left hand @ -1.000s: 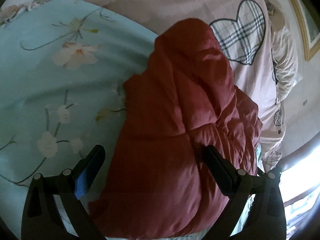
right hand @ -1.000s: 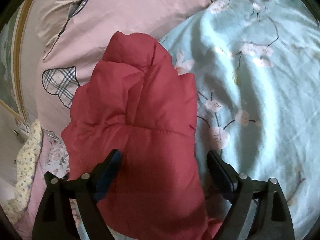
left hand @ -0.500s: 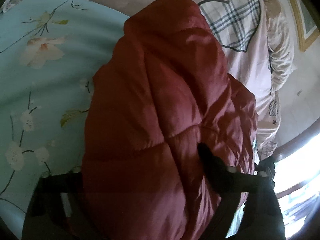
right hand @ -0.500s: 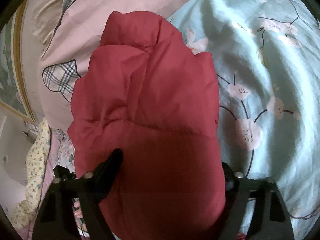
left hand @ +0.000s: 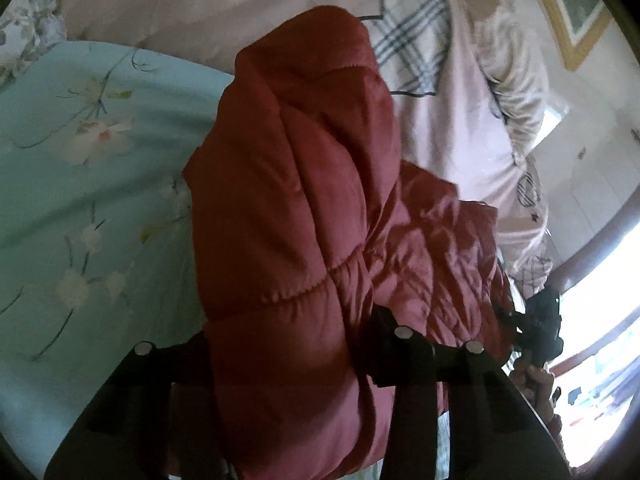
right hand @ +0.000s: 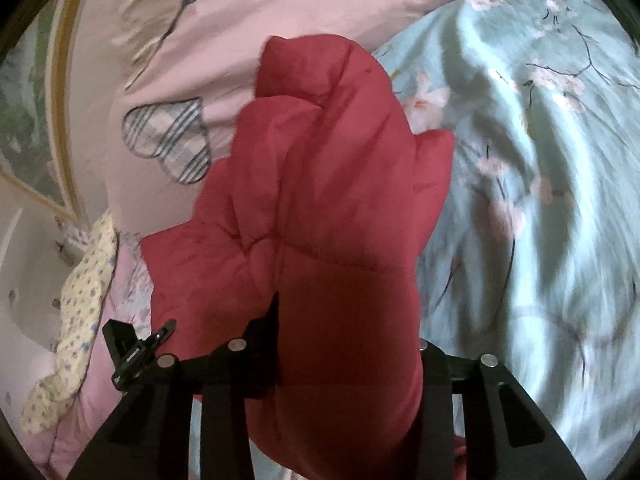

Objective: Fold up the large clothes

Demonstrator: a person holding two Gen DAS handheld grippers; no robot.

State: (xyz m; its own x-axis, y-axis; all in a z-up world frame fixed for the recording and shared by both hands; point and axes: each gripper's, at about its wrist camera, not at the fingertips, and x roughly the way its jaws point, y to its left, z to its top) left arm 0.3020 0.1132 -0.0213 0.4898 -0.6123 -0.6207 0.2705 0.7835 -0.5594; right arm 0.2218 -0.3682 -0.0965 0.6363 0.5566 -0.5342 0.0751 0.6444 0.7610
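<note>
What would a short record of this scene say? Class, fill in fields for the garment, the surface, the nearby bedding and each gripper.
garment: red padded jacket, quilted, bunched lengthwise
surface: light blue floral sheet
nearby bedding: pink cover with a plaid heart beyond the jacket
left gripper: closed on a thick fold of the jacket, fingertips hidden in the fabric
right gripper: closed on another fold of the jacket, fingertips hidden too
other: gold picture frame on the wall at the upper right of the left wrist view
</note>
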